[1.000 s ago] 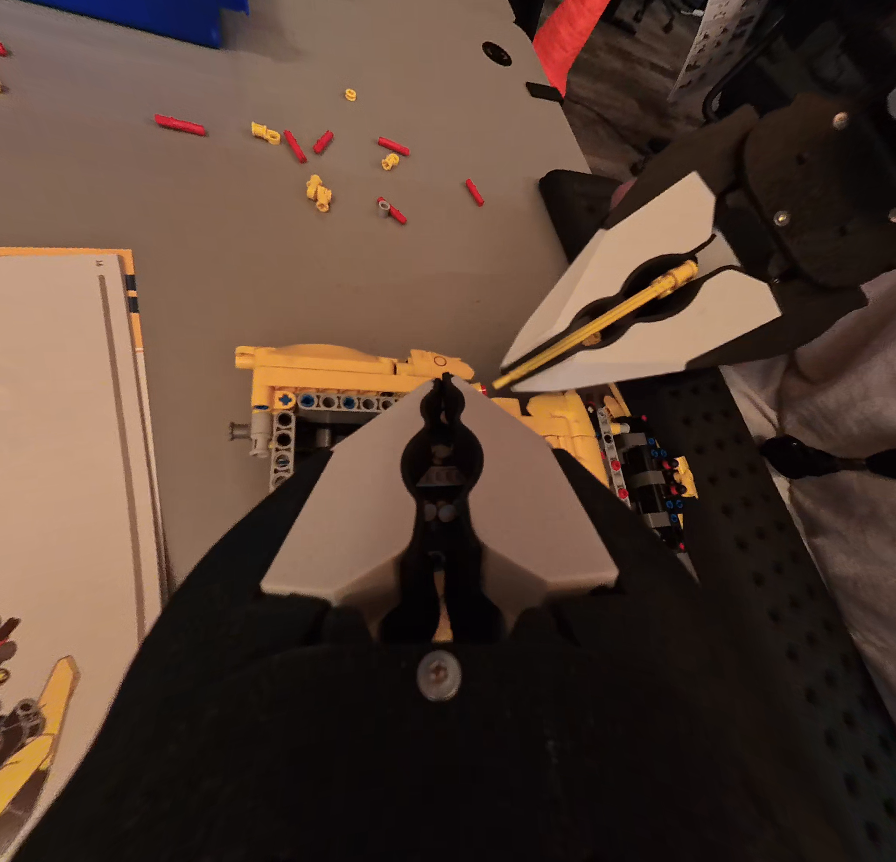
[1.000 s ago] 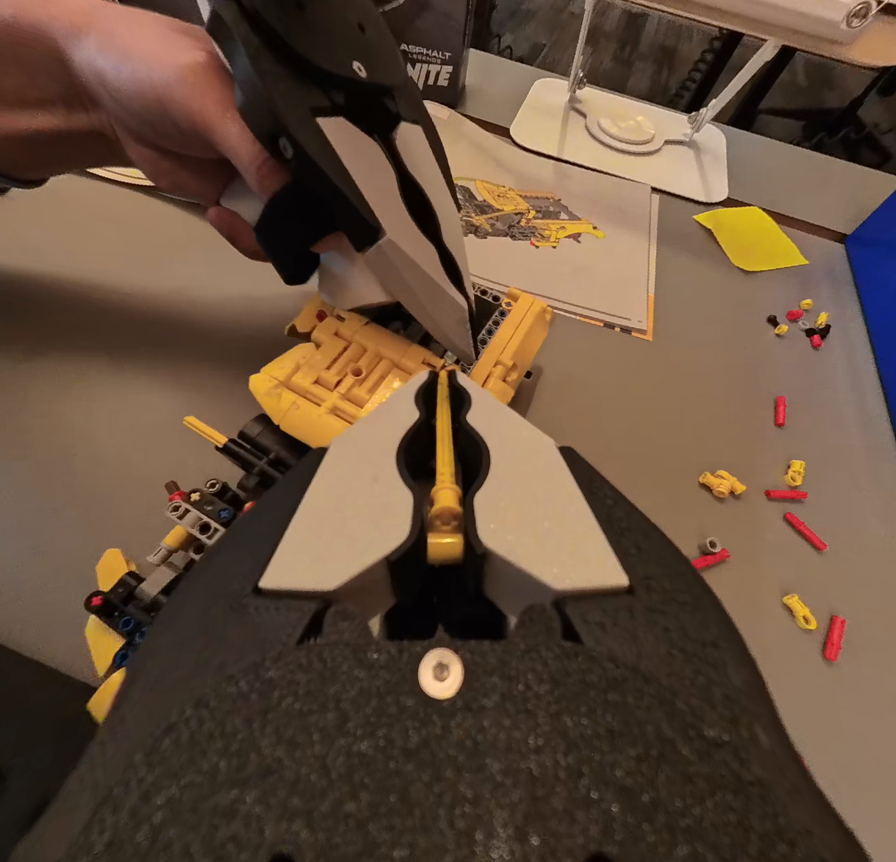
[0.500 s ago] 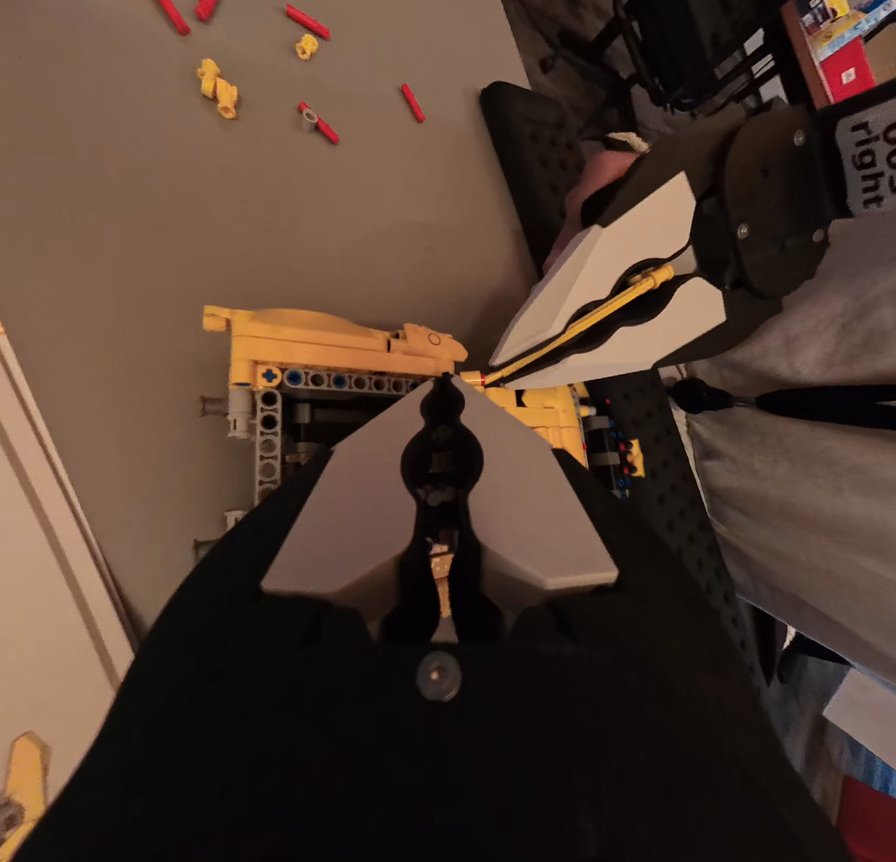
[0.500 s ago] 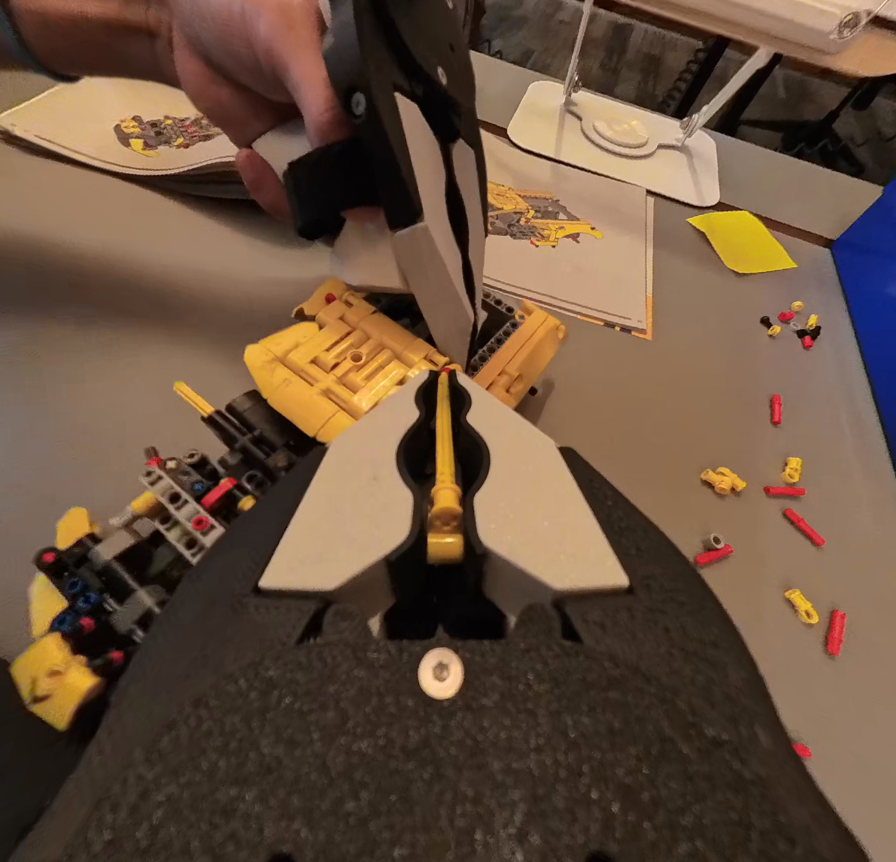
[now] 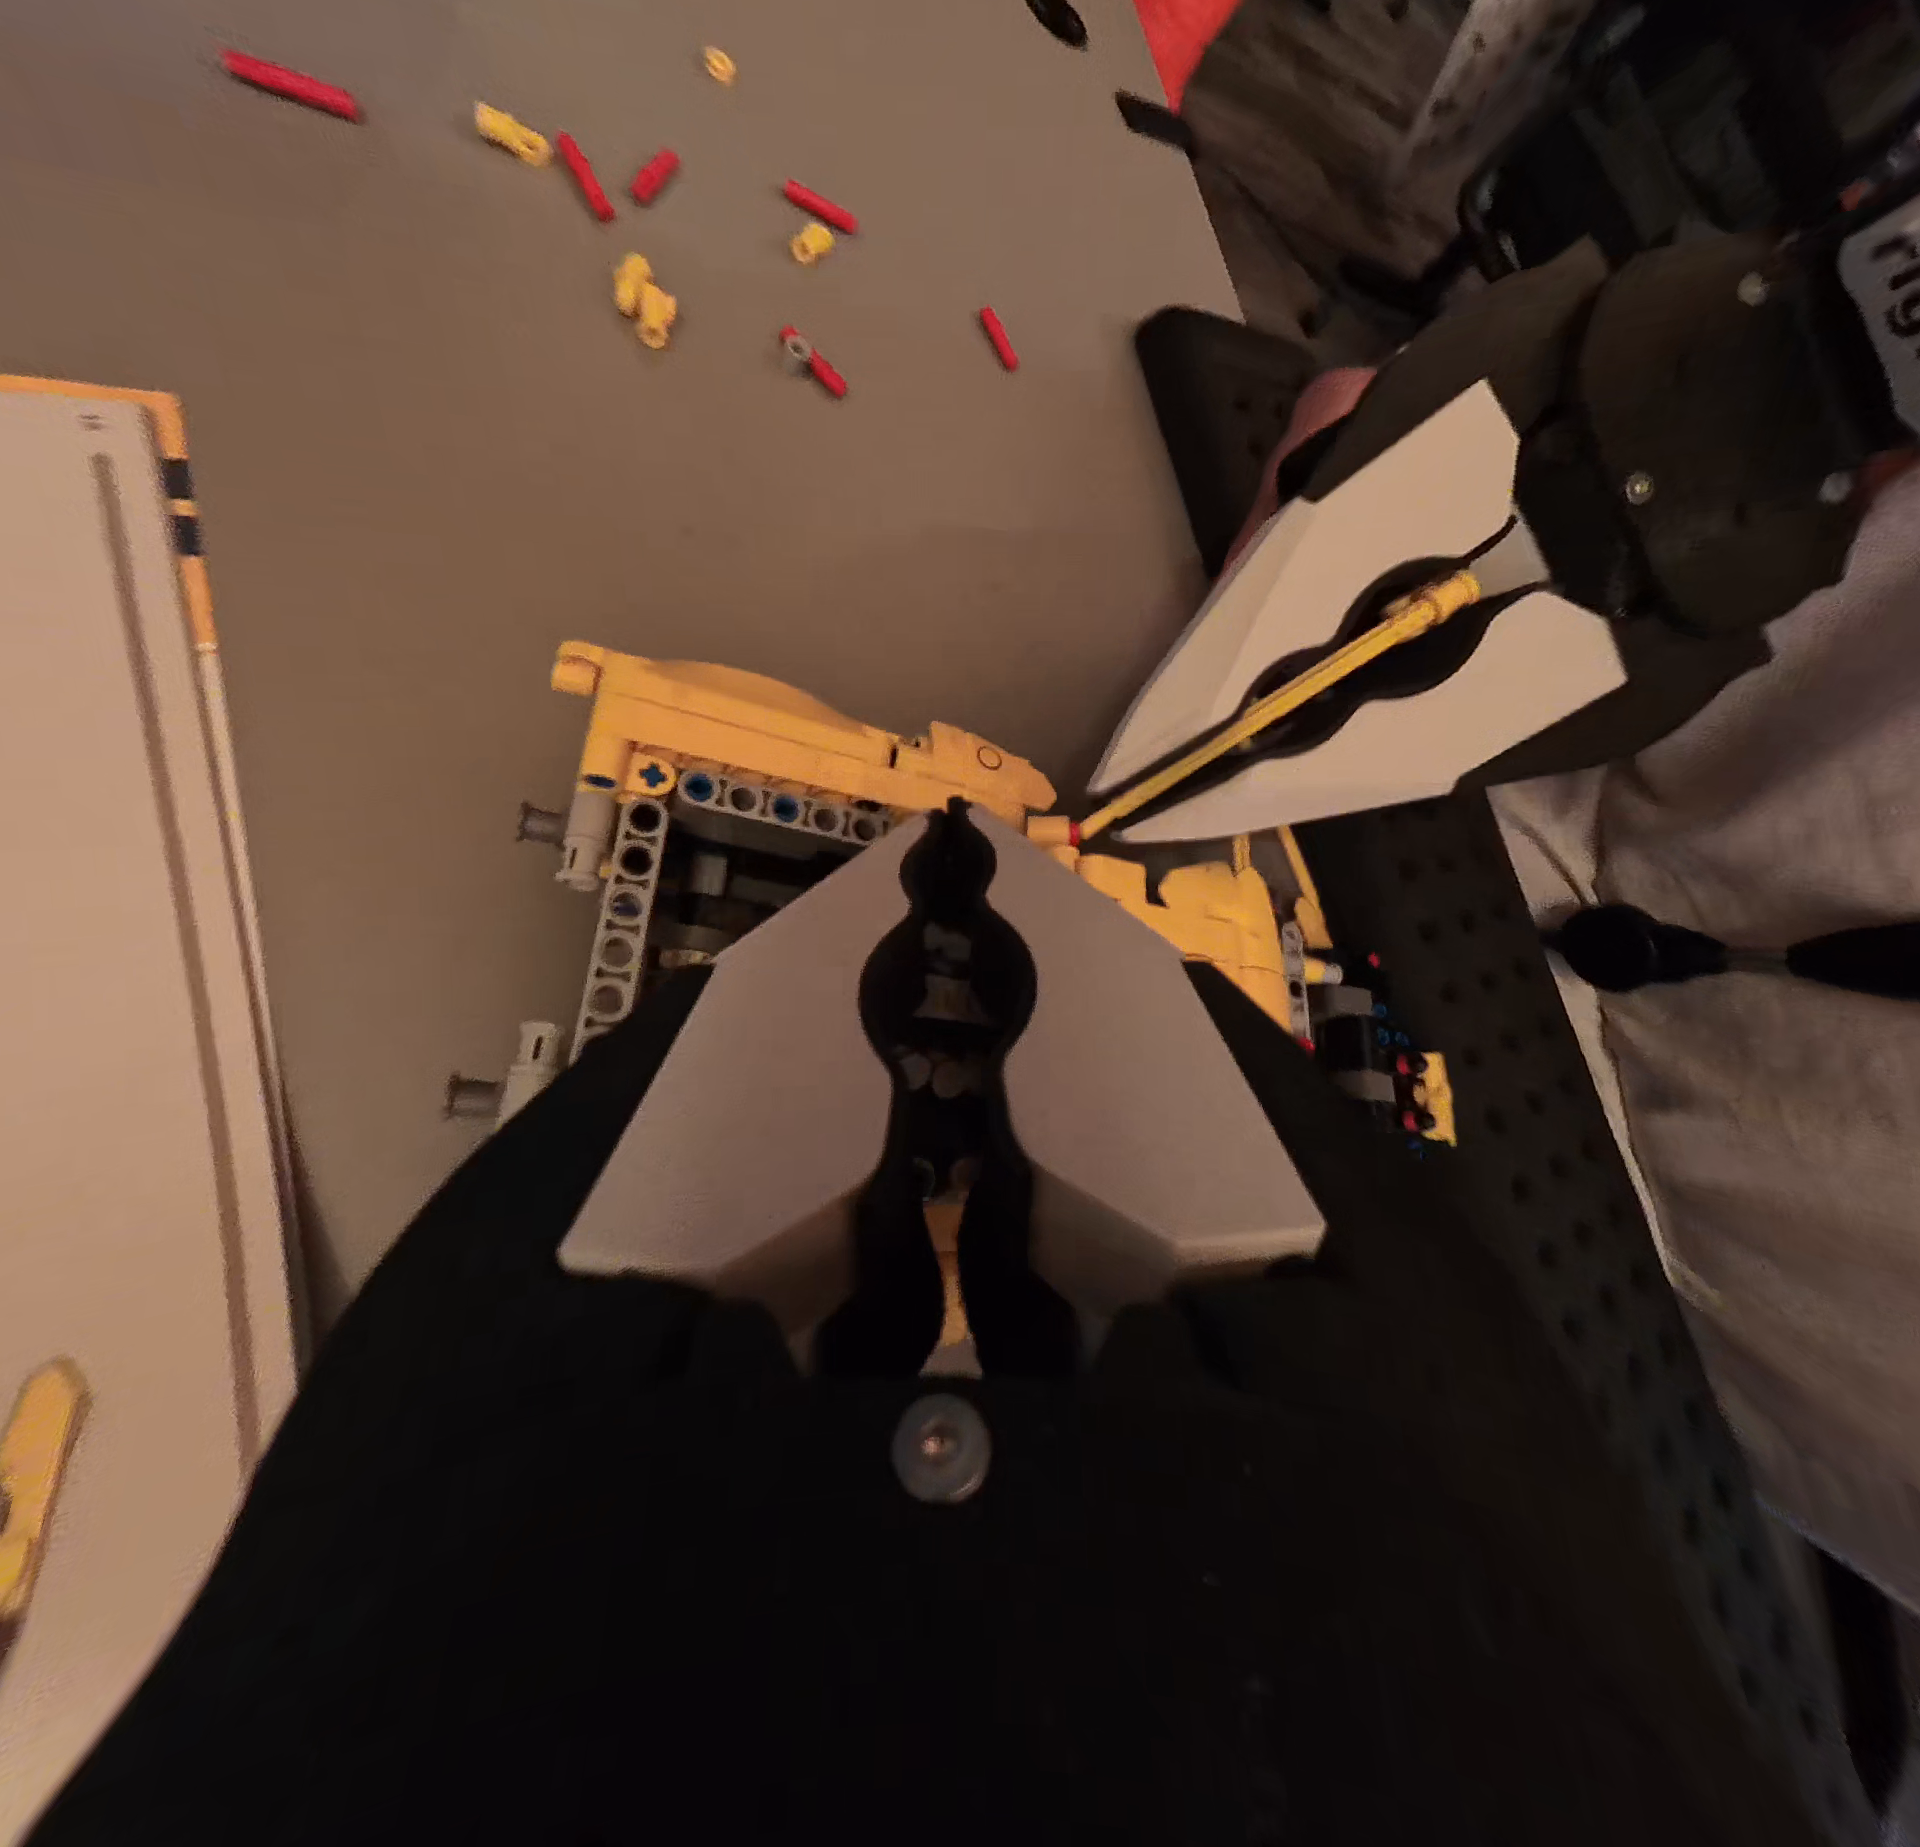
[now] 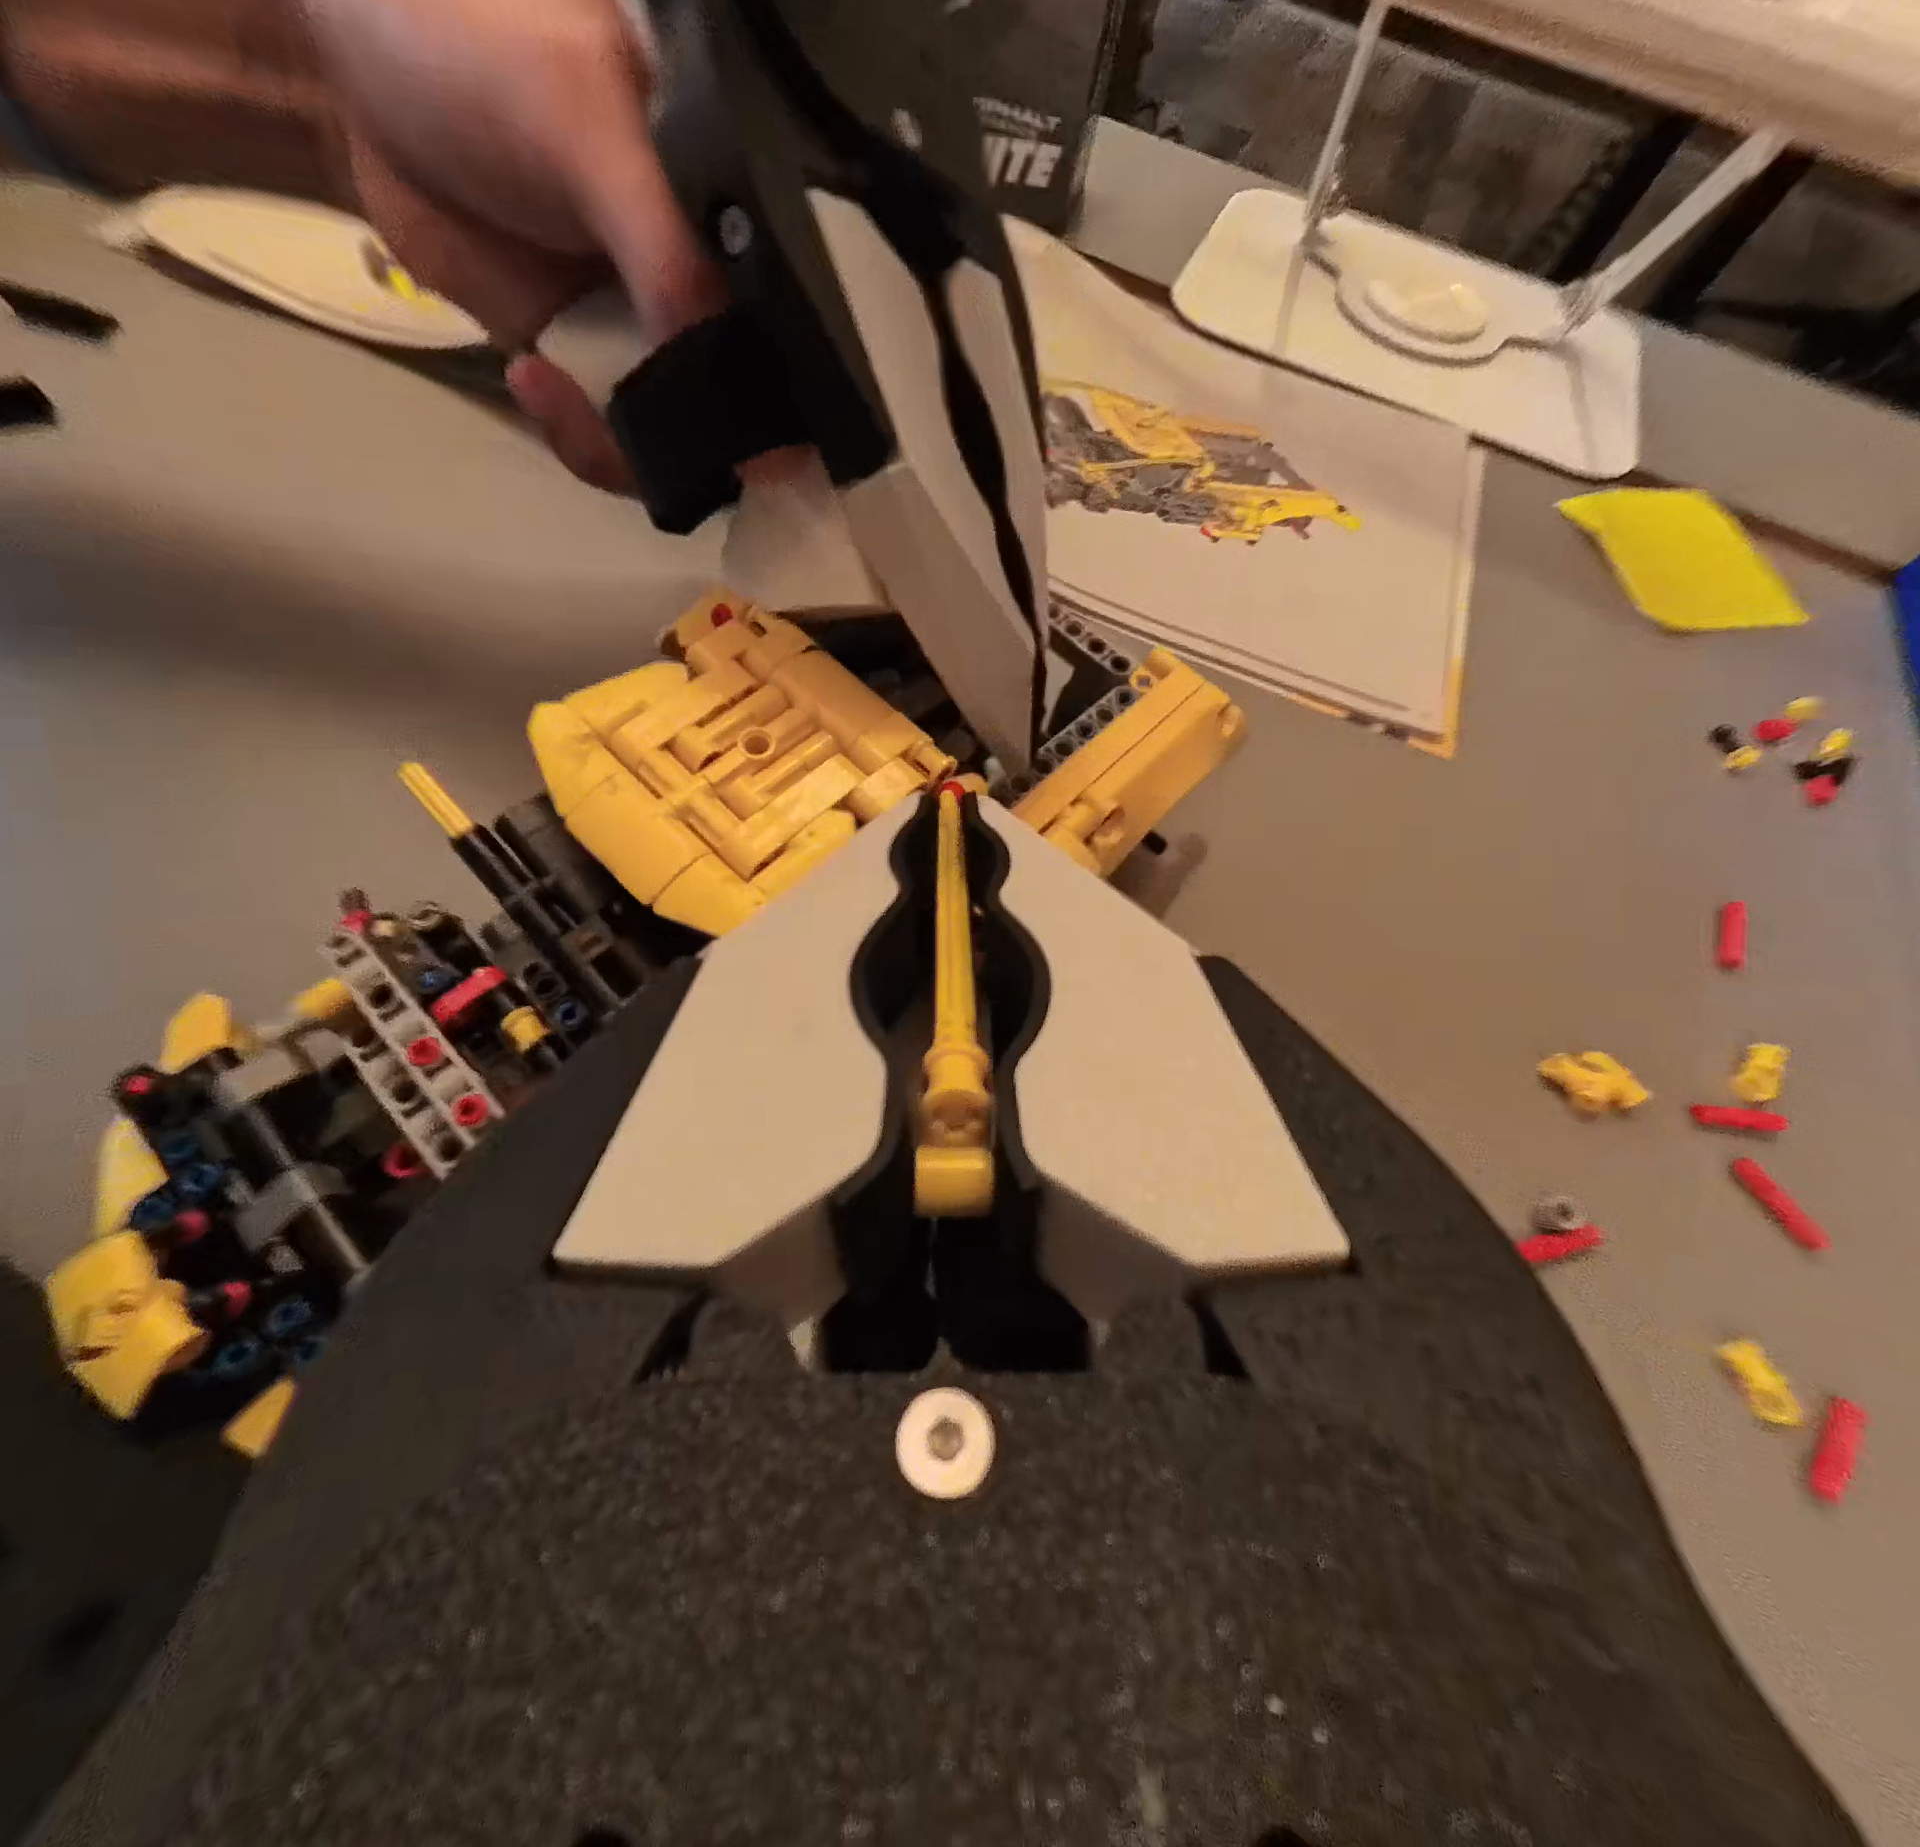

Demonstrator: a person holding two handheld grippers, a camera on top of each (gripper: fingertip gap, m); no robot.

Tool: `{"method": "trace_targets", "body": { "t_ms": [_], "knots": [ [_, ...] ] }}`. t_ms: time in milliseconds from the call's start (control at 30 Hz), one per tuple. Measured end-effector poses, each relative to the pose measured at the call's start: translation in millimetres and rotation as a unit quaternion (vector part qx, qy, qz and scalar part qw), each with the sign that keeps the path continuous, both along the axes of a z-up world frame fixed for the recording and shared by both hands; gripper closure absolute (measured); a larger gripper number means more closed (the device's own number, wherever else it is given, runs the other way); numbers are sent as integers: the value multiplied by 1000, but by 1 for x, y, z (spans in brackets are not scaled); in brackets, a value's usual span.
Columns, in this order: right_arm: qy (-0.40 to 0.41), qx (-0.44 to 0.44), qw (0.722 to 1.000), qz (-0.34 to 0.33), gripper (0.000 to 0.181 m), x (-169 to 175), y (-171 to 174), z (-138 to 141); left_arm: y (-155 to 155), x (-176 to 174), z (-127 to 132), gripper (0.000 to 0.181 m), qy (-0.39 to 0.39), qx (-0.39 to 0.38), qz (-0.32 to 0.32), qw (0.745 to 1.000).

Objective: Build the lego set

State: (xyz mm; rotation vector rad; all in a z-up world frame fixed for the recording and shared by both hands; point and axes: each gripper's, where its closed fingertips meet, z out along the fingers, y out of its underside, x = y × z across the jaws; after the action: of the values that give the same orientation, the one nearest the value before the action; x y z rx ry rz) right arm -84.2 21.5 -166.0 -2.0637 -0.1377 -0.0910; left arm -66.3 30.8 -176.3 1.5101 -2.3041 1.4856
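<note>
1. While the right claw [image 6: 948, 810] clamps a long thin yellow plastic axle rod [image 6: 951, 976] lengthwise between its grey fingers, the rod's tip meets a small red pin end [image 5: 1070, 829] on the half-built yellow and grey brick car model [image 5: 790, 748], seemingly to line up an insertion.
2. Pressed down on the model's middle, the left claw [image 5: 954, 810] has its jaws together; whether it pinches a piece I cannot tell. It probably steadies the build against the push.
3. Lying on the grey desk [image 5: 436, 509], the model overhangs the near edge.
4. Scattered small red and yellow connector pins [image 6: 1756, 1163] wait within reach, and the open white instruction booklet [image 6: 1278, 592] lies just beyond the model.
</note>
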Motion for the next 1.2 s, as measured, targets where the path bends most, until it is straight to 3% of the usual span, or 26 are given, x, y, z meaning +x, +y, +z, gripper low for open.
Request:
{"method": "trace_targets", "body": {
  "t_ms": [133,233,267,400,467,733,967,1067,1133,1200],
  "knots": [
    [112,18,994,4,178,-4,-19,12,15,-6,8,181,-52,4,70,996],
    [235,-17,966,111,178,-52,-51,10,37,-16,1,181,-72,65,93,991],
    [244,-30,963,109,178,-56,-57,6,40,-20,0,181,-74,73,88,991],
    [160,-110,976,97,178,-50,-60,-32,23,-38,1,181,-31,17,22,999],
    [149,-119,977,98,178,-46,-57,-35,23,-40,0,181,-24,21,18,999],
    [97,-98,986,94,178,-20,-33,-30,38,-61,1,181,-20,16,91,996],
    [79,-88,979,167,178,15,-2,-32,-1,-95,0,181,-29,47,151,987],
    [103,-85,966,223,178,21,6,-18,-10,-103,9,181,-56,57,194,978],
    [138,-60,958,243,178,27,10,5,8,-105,19,181,-106,91,237,961],
    [210,-54,933,289,179,16,16,25,36,-101,28,180,-174,135,266,938]
  ]
}}
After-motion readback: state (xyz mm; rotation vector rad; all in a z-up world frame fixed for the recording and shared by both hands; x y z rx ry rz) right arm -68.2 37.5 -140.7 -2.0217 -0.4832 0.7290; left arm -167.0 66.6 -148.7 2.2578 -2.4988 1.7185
